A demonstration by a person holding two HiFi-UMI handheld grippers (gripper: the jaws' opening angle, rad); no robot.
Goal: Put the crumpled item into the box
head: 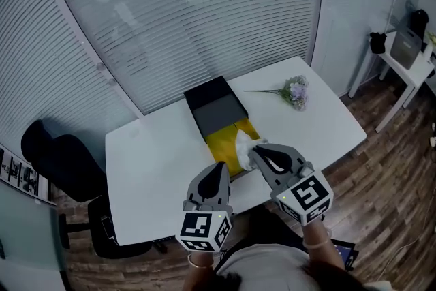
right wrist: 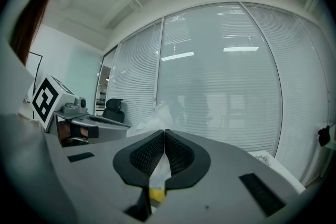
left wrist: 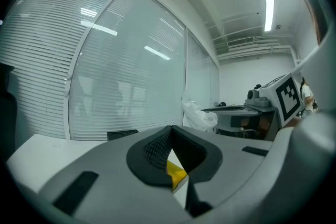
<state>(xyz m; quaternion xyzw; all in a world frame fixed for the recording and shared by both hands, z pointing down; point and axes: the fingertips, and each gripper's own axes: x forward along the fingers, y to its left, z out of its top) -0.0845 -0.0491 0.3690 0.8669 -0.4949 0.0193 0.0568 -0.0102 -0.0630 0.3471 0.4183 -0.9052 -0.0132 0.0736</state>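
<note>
The crumpled white item (head: 243, 143) hangs just over the open box's yellow inside (head: 223, 145), with my right gripper (head: 255, 153) shut on it. In the right gripper view the white wad (right wrist: 151, 121) sticks out past the closed jaws of the right gripper (right wrist: 164, 135) and a strip of it runs down between them. My left gripper (head: 221, 172) is shut with nothing in it, at the box's near edge. In the left gripper view, yellow shows below the closed left gripper (left wrist: 170, 131), and the wad (left wrist: 198, 116) is off to the right.
The box's black lid (head: 214, 104) lies open behind the yellow part, towards the blinds. A sprig of pale flowers (head: 293, 91) lies at the far right of the white table (head: 150, 160). A black chair (head: 65, 170) stands left of it; a white side table (head: 409, 68) stands far right.
</note>
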